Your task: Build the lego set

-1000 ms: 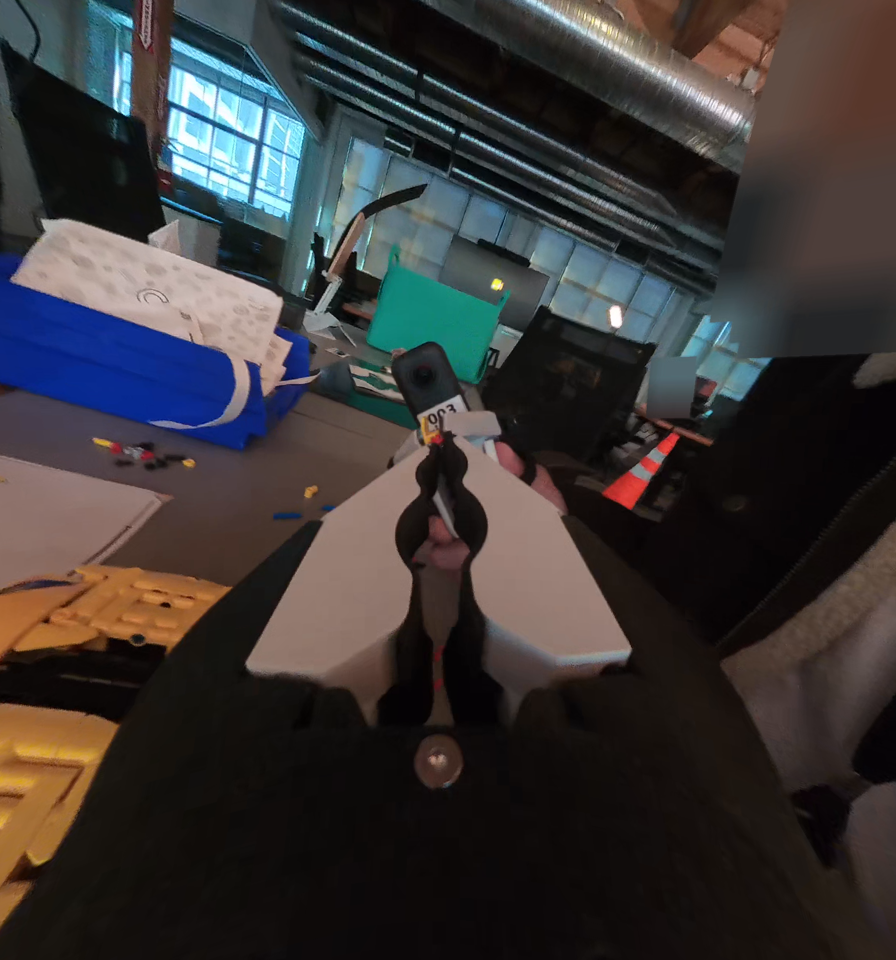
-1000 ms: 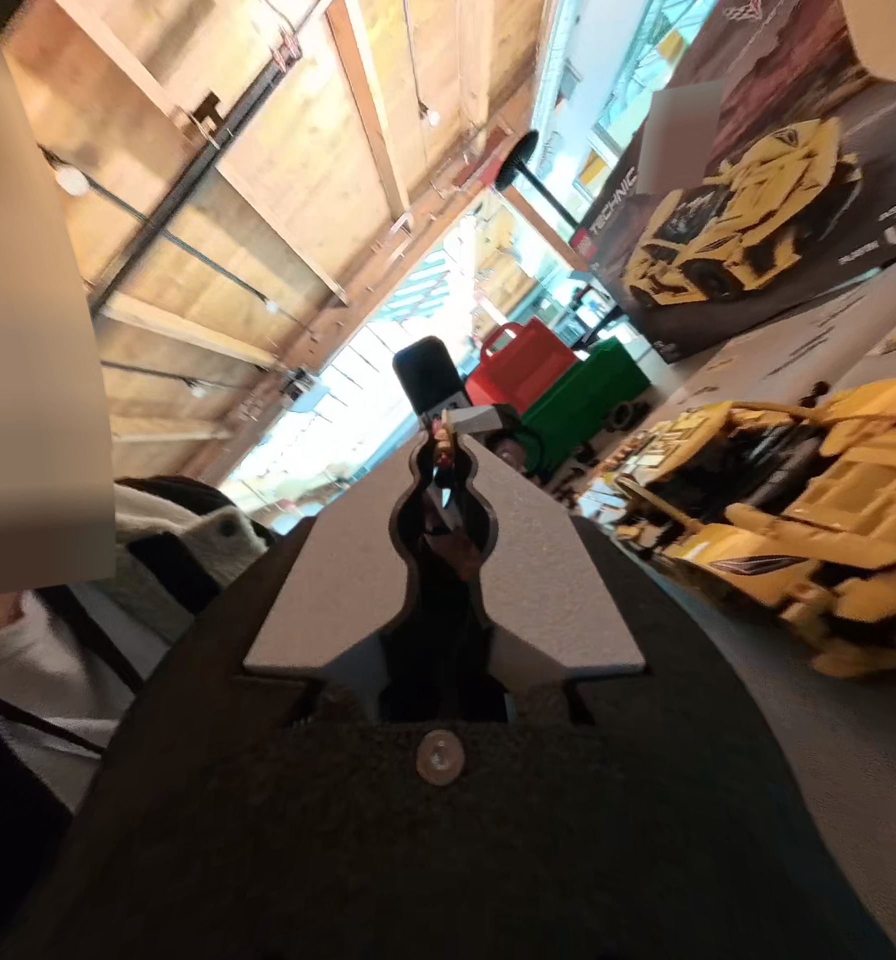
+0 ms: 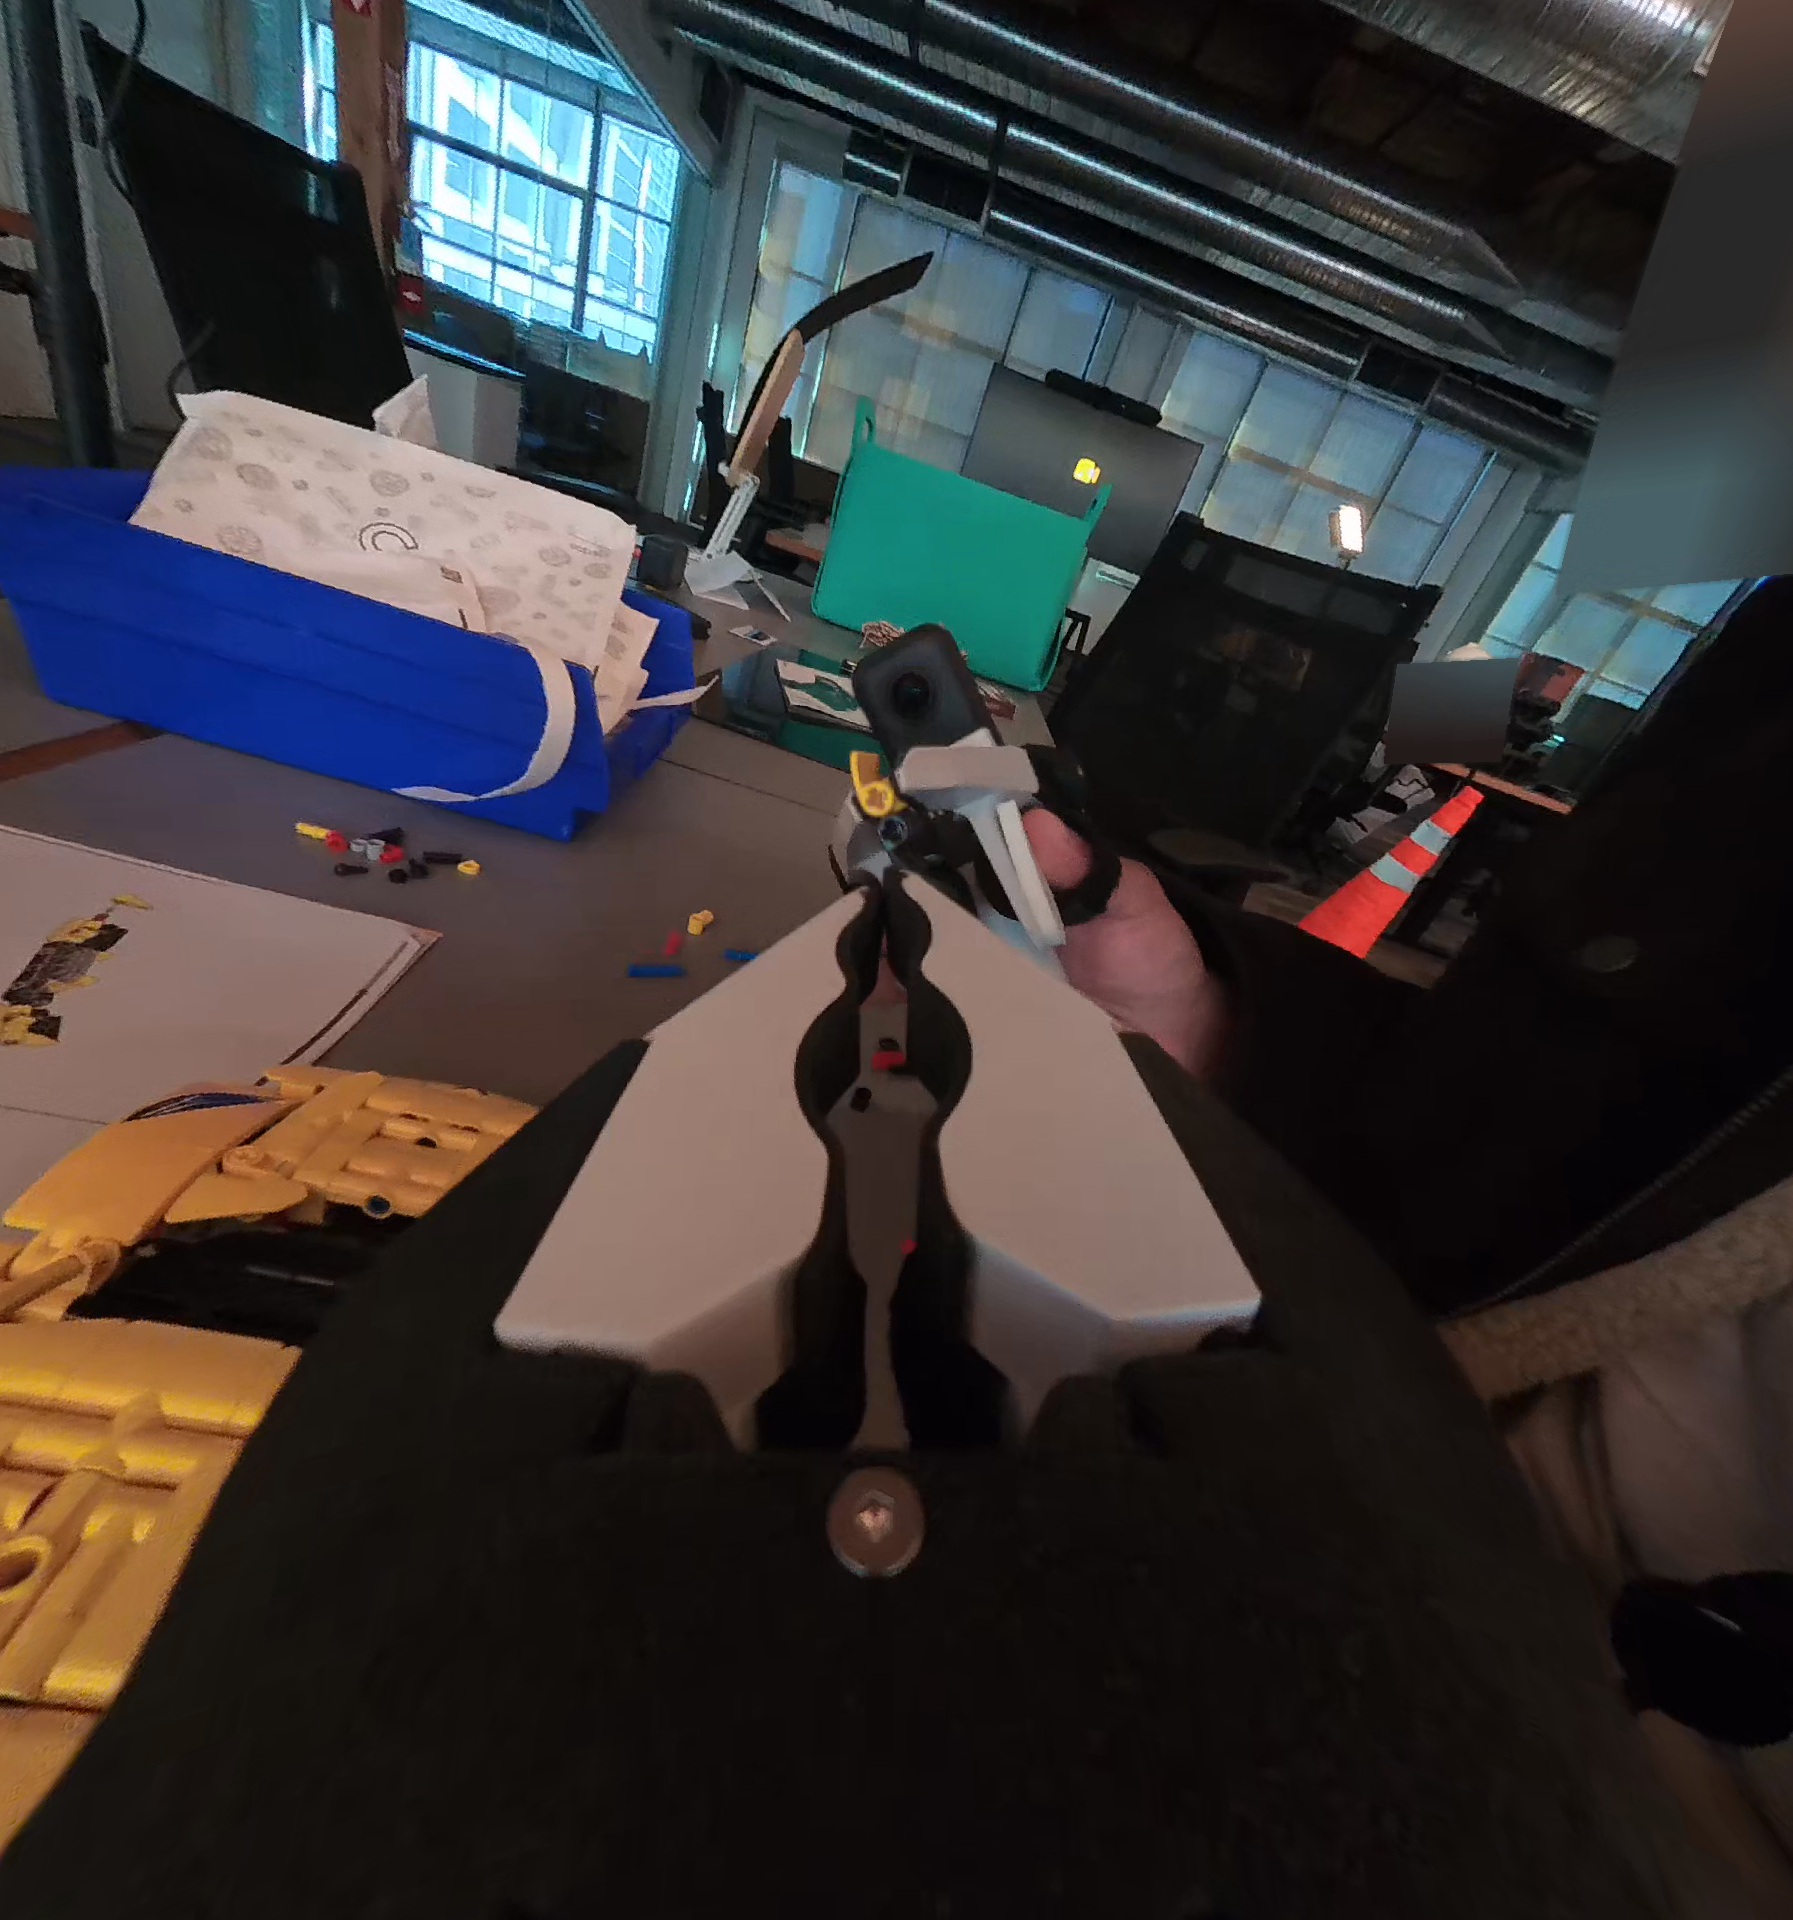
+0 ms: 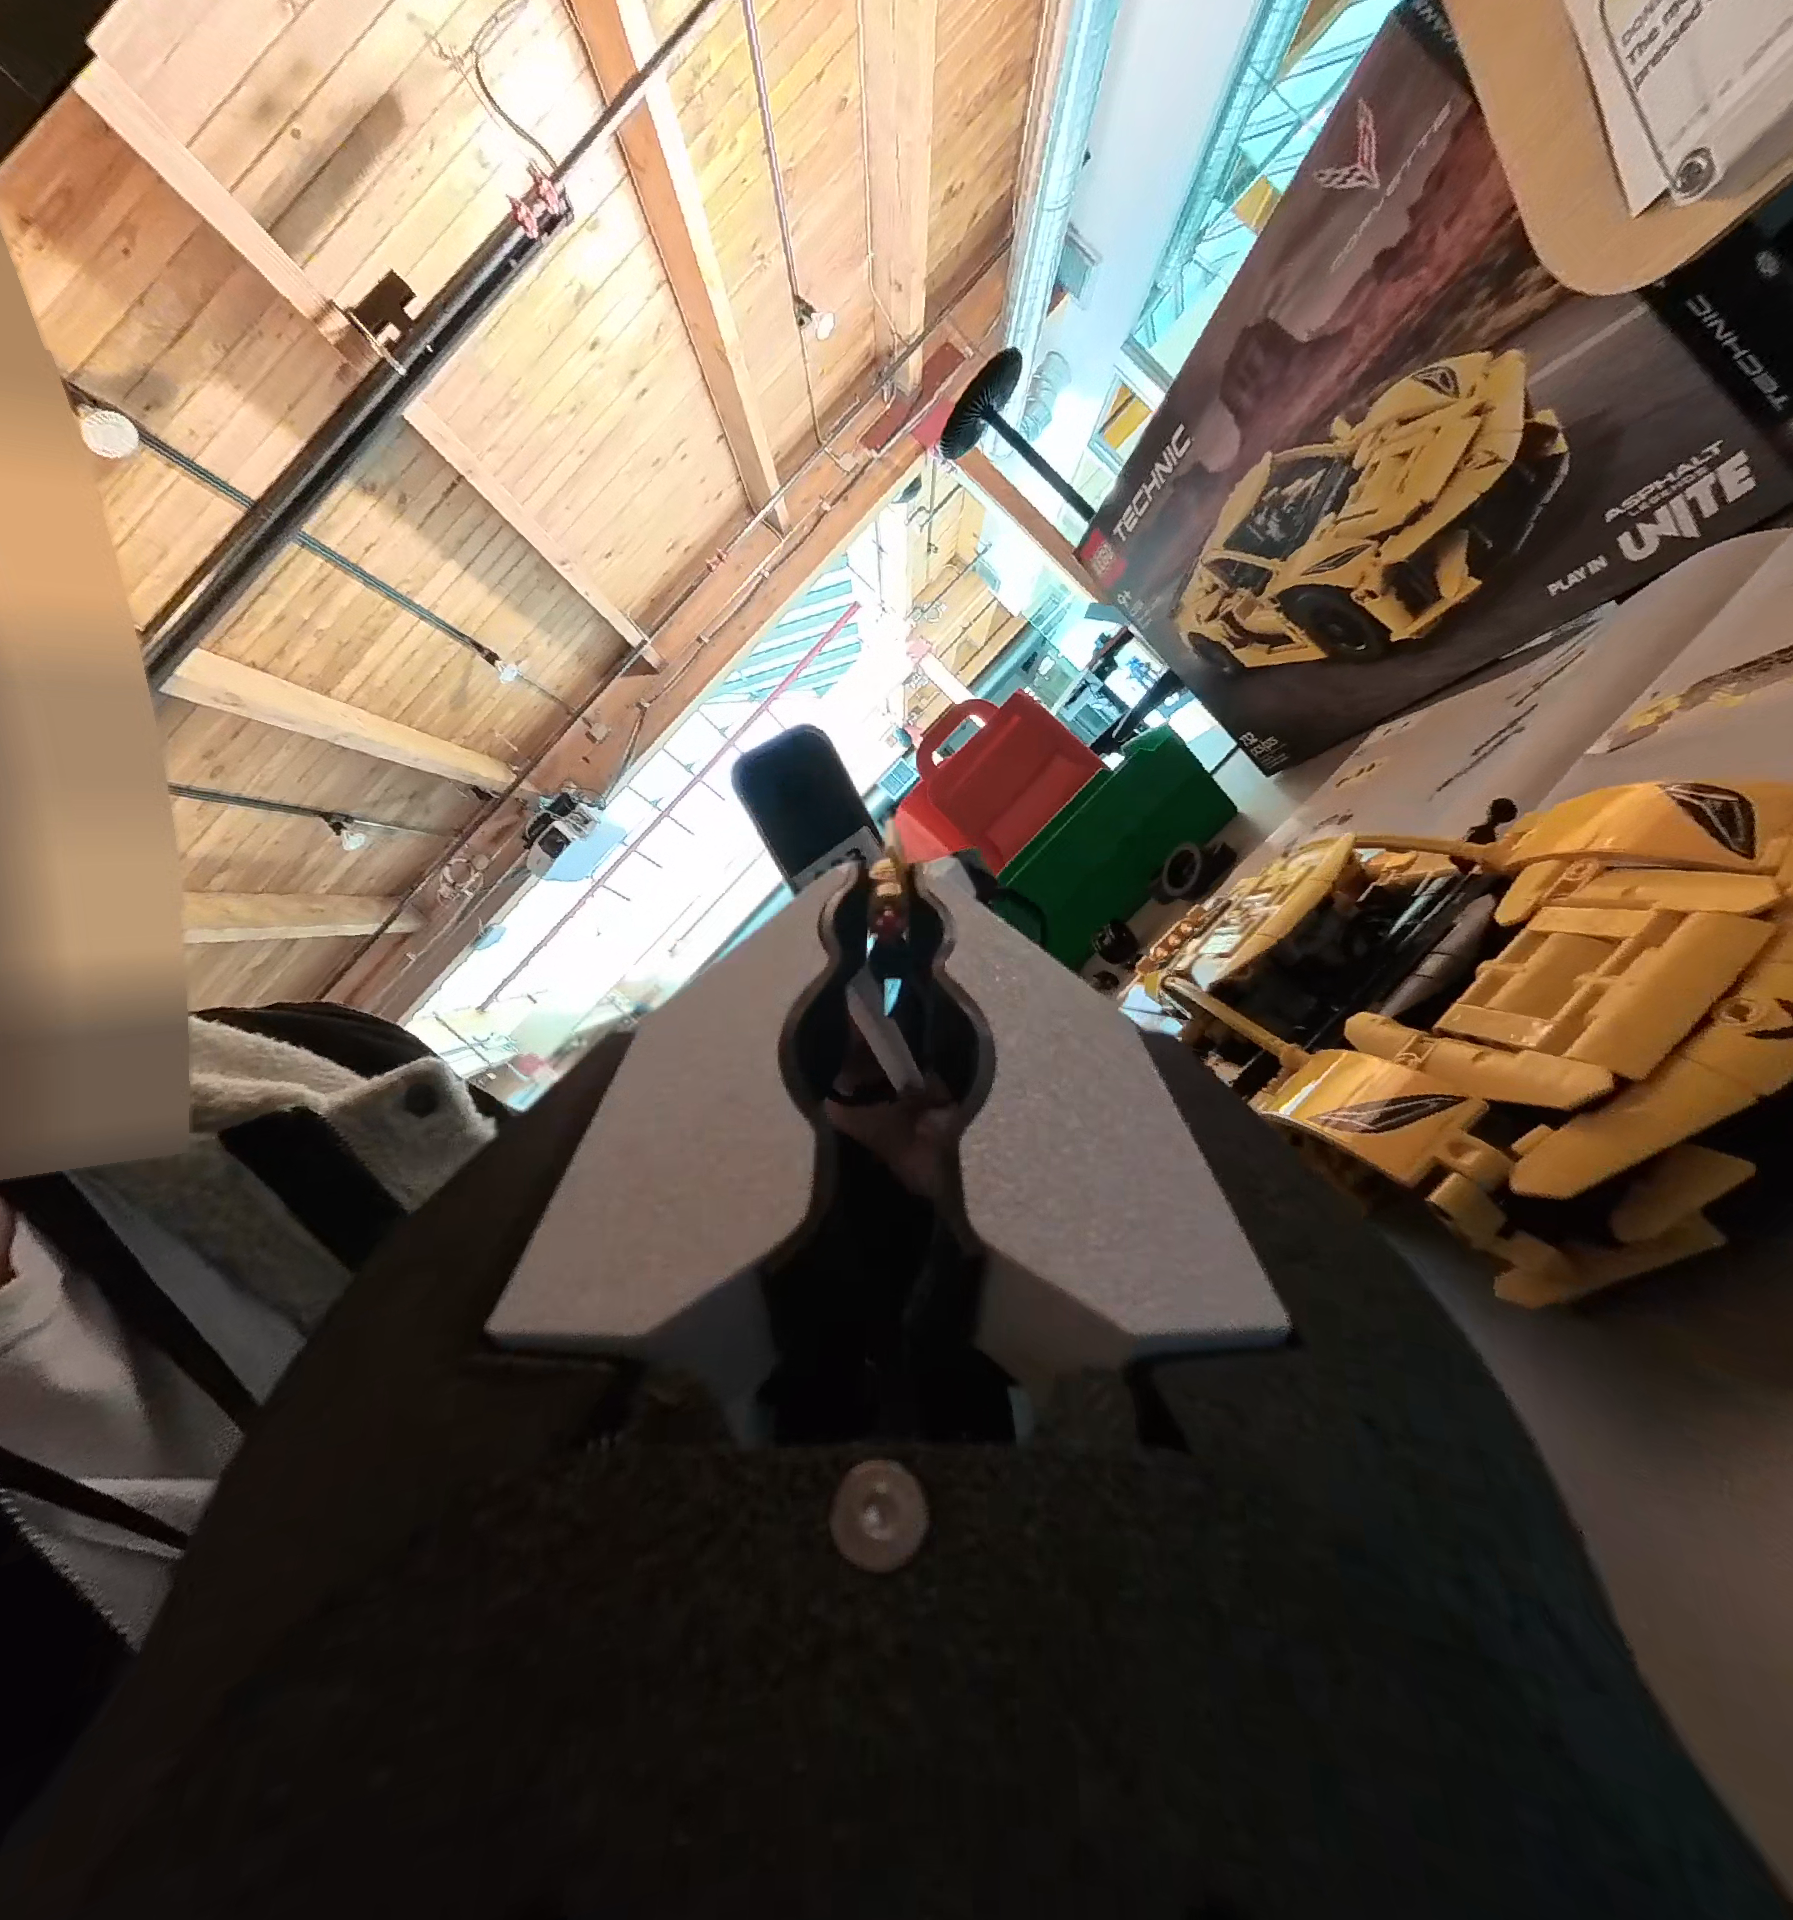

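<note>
Left wrist view: left gripper (image 3: 876,914) and right gripper (image 4: 887,888) meet tip to tip in the air, both pinching a small lego piece (image 3: 874,787), mostly hidden; the yellow lego car (image 4: 1494,1029) sits on the table (image 3: 580,914) beside them

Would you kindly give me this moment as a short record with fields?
left tool: shut on the small Lego assembly, raised above the table
right tool: shut on the same assembly, tip to tip with the left tool
yellow Lego car: on the table, untouched
loose pieces: scattered in front of the blue bin
instruction booklet: open beside the car
</note>
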